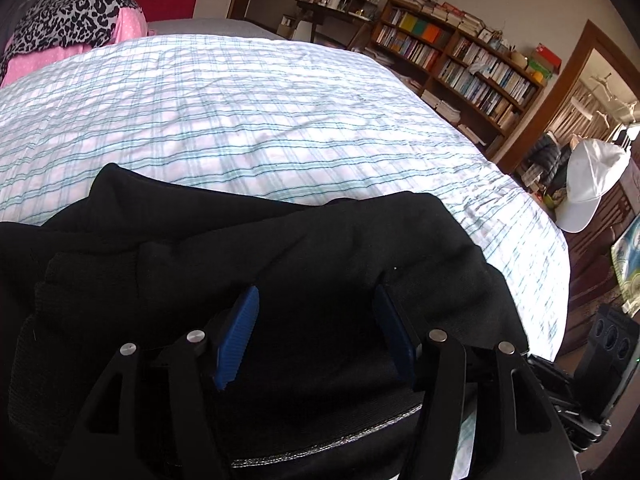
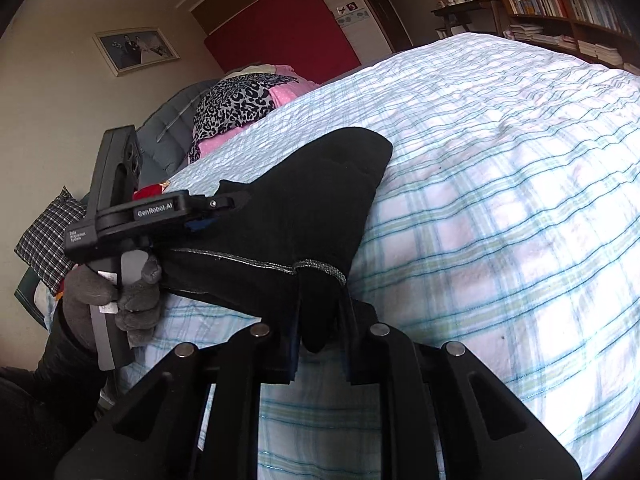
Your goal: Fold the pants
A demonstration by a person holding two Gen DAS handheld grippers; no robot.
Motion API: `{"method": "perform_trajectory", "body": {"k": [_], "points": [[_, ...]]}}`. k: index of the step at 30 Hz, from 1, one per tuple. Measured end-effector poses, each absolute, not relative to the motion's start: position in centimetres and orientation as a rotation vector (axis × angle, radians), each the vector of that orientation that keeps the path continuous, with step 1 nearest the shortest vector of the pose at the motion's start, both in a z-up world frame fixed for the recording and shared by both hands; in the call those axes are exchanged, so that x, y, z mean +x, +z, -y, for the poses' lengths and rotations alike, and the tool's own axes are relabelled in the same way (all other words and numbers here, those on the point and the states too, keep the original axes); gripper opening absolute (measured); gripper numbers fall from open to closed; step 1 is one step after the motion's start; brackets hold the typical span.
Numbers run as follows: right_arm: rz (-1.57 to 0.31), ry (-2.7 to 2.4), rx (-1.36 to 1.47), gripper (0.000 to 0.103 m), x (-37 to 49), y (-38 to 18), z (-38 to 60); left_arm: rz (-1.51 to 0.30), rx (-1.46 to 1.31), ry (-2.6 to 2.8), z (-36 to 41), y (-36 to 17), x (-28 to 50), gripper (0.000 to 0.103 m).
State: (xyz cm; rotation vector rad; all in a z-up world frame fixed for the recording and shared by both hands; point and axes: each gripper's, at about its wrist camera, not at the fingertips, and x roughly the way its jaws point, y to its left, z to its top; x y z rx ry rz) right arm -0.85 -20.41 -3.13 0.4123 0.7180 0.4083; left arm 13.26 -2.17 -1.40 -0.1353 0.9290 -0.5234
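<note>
Black fleece pants with a glittery silver waistband lay bunched on the blue-and-white plaid bedspread — the right gripper pinched shut on the waistband, the left gripper parted over the cloth, blue pads clear of it.

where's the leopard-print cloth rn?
The leopard-print cloth is at the far left corner of the bed in the left wrist view, draped over pink bedding, well beyond the black pants.
</note>
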Motion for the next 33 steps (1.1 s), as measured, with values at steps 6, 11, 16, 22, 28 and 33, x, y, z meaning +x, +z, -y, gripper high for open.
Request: {"method": "perform_trajectory", "body": {"k": [6,11,16,22,28,33], "points": [[-0.698,0.427,0.403,0.011,-2.6,-2.0,20.0,-0.905,-0.110,-0.641,5.3,0.1,12.1,0.066],[-0.725,0.409,0.417,0.039,-2.4,-2.4,21.1,-0.926,-0.053,-0.668,8.0,-1.6,12.0,0.073],[-0.663,0.380,0.530,0.058,-1.9,-0.9,24.4,-0.900,-0.042,-0.671,7.9,-2.6,11.4,0.073],[-0.696,0.327,0.566,0.058,2.2,0.3,26.0,-0.899,-0.085,-0.680,7.7,-1.7,11.0,0.074],[-0.801,0.347,0.643,0.058,8.3,-0.2,26.6,-0.850,-0.088,-0.725,8.5,-0.2,9.5,0.077],[-0.906,0.401,0.703,0.058,12.7,-1.4,26.2,-0.836,-0.039,-0.761,9.9,-0.3,8.7,0.077]]}}
